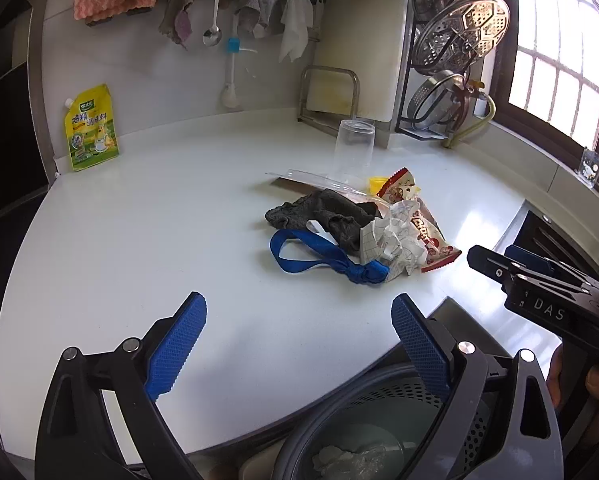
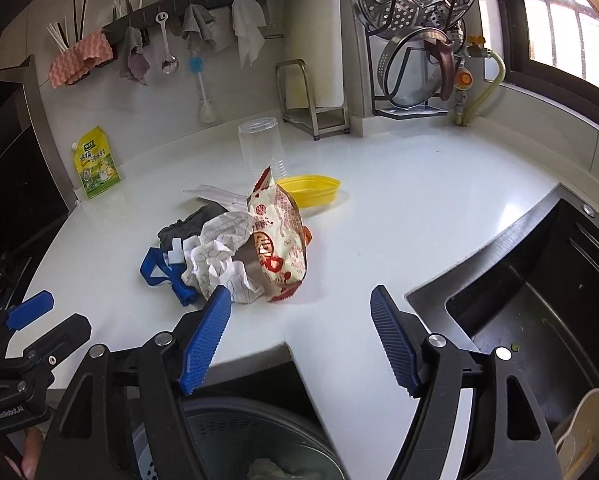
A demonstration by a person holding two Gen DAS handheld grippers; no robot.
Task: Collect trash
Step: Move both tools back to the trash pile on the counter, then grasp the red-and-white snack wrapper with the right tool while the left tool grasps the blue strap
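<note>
A pile of trash lies mid-counter: a red-and-cream snack wrapper [image 1: 423, 236] [image 2: 277, 240], crumpled white paper [image 1: 395, 240] [image 2: 219, 256], a blue strap [image 1: 319, 254] [image 2: 159, 272], a dark grey rag [image 1: 319, 212] [image 2: 187, 220], a clear plastic sheet [image 1: 311, 180] and a yellow lid [image 2: 309, 190]. My left gripper [image 1: 299, 344] is open and empty, short of the pile. My right gripper [image 2: 299, 336] is open and empty, just in front of the wrapper and paper. A grey perforated bin [image 1: 379, 432] [image 2: 235, 440] with crumpled plastic inside sits below the counter edge.
An upturned clear cup [image 1: 353, 148] [image 2: 261, 148] stands behind the pile. A yellow seasoning pouch [image 1: 91, 128] [image 2: 95, 164] leans on the back wall. A dark sink [image 2: 539, 300] lies to the right. A rack with steamer trays [image 1: 455, 40] stands at the back right.
</note>
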